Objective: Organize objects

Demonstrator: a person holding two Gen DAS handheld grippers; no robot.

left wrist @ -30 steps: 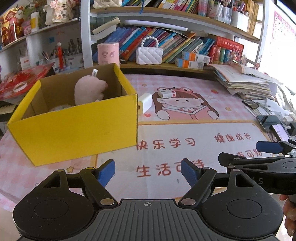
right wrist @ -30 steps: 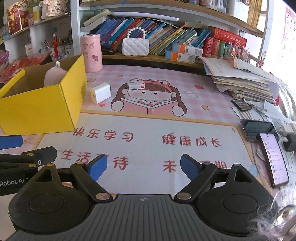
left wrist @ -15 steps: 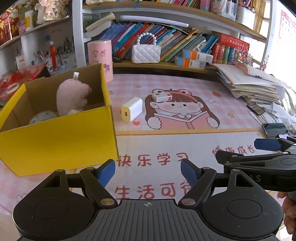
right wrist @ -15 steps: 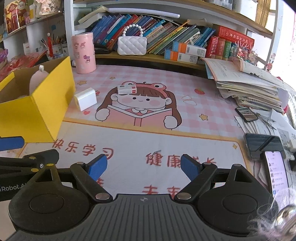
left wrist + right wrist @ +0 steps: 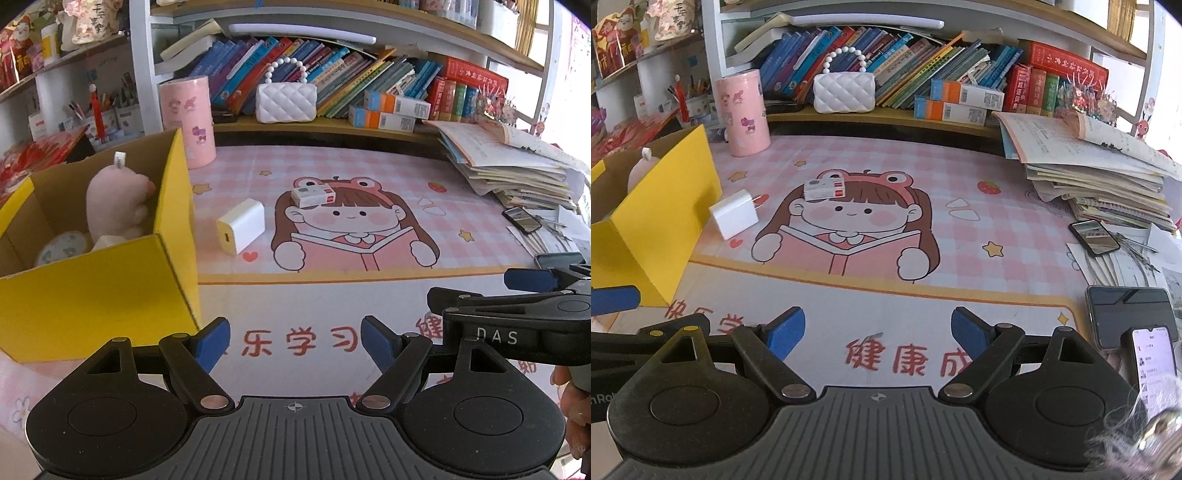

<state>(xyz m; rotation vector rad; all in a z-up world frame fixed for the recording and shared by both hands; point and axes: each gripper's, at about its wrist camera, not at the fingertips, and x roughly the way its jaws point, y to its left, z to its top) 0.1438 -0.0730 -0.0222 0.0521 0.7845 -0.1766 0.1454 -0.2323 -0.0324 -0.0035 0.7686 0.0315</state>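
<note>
On the pink cartoon desk mat (image 5: 369, 166): small white box with red label (image 5: 313, 195), flat on the printed girl's forehead. White plug-in charger block (image 5: 242, 225) just left, near the open yellow cardboard box (image 5: 110, 288), which holds a pink plush toy (image 5: 116, 206) and possibly a tape roll. Left gripper (image 5: 293, 345), right gripper (image 5: 877, 330): blue pads spread, nothing between, both well short of the objects.

Matt cardboard box (image 5: 110, 291), fuzzy plush toy (image 5: 114, 206) — glossy plastic charger (image 5: 242, 225), smooth printed mat (image 5: 369, 177).
</note>
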